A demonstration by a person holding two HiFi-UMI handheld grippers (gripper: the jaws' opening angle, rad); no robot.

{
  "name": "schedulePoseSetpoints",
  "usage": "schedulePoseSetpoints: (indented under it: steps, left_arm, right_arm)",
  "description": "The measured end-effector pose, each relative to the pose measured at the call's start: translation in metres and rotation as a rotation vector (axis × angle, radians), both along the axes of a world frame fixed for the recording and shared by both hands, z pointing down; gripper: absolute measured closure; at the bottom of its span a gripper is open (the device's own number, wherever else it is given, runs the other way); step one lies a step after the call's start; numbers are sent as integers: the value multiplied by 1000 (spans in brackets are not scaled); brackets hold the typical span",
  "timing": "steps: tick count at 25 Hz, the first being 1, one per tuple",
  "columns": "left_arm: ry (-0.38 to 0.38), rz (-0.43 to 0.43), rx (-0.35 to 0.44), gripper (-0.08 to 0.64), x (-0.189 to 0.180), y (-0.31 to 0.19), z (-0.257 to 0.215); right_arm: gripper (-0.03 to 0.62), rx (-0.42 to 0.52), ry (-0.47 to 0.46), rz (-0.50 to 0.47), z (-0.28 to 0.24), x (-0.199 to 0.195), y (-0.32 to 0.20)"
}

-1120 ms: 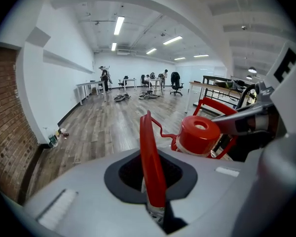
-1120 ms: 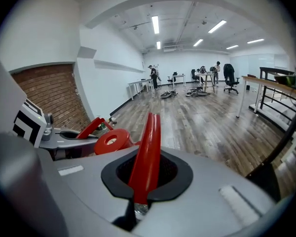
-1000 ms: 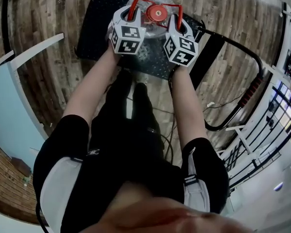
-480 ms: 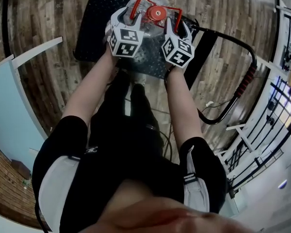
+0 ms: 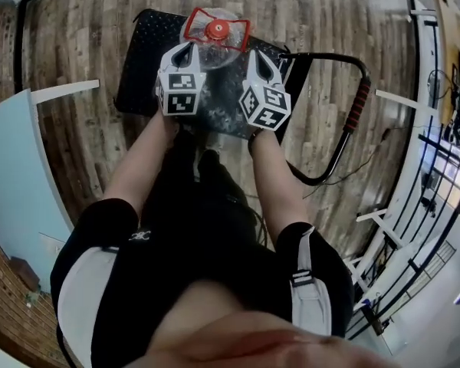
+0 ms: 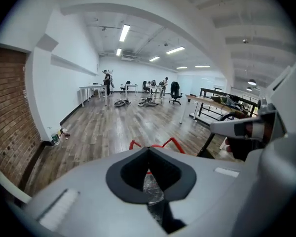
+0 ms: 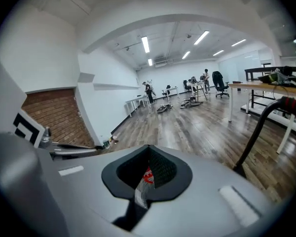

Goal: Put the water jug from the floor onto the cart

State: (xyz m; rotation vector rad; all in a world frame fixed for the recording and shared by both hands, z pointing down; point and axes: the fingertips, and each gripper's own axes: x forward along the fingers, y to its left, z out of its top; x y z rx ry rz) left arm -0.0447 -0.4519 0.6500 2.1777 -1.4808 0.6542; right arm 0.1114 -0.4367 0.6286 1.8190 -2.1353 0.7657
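Observation:
The clear water jug (image 5: 215, 48) with a red cap (image 5: 217, 29) and a red handle stands on the black cart platform (image 5: 142, 60). My left gripper (image 5: 185, 50) hangs just short of the jug on its left, and my right gripper (image 5: 257, 57) on its right. Both are clear of the handle. In the left gripper view my left gripper (image 6: 149, 150) has its jaws closing shut on nothing, with the red handle (image 6: 156, 143) beyond the tips. My right gripper (image 7: 149, 150) is the same, with a bit of the jug (image 7: 146, 177) showing through the gap.
The cart's black push bar with a red grip (image 5: 358, 102) curves out to the right. A pale blue panel with a white frame (image 5: 15, 175) stands at the left, and metal racks (image 5: 437, 175) at the right. The wooden floor (image 5: 84, 29) surrounds the cart.
Both grippers have let go of the red handle and risen back toward me. The jug stays on the cart.

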Motion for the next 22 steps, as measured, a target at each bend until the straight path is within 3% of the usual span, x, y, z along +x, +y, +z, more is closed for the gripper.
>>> schedulePoseSetpoints:
  steps: [4, 12, 17, 22]
  left_arm:
    - [66, -7, 14, 558, 13, 11, -43]
    - [-32, 36, 96, 560, 52, 55, -135]
    - [50, 55, 127, 560, 63, 61, -184]
    - [59, 32, 213, 560, 55, 60, -231]
  right_arm:
    - [578, 66, 2, -44, -41, -3, 22]
    - [580, 176, -74, -42, -132, 19, 55]
    - [580, 268, -117, -85, -184, 7, 61]
    - [580, 346, -76, -111, -222, 3, 62]
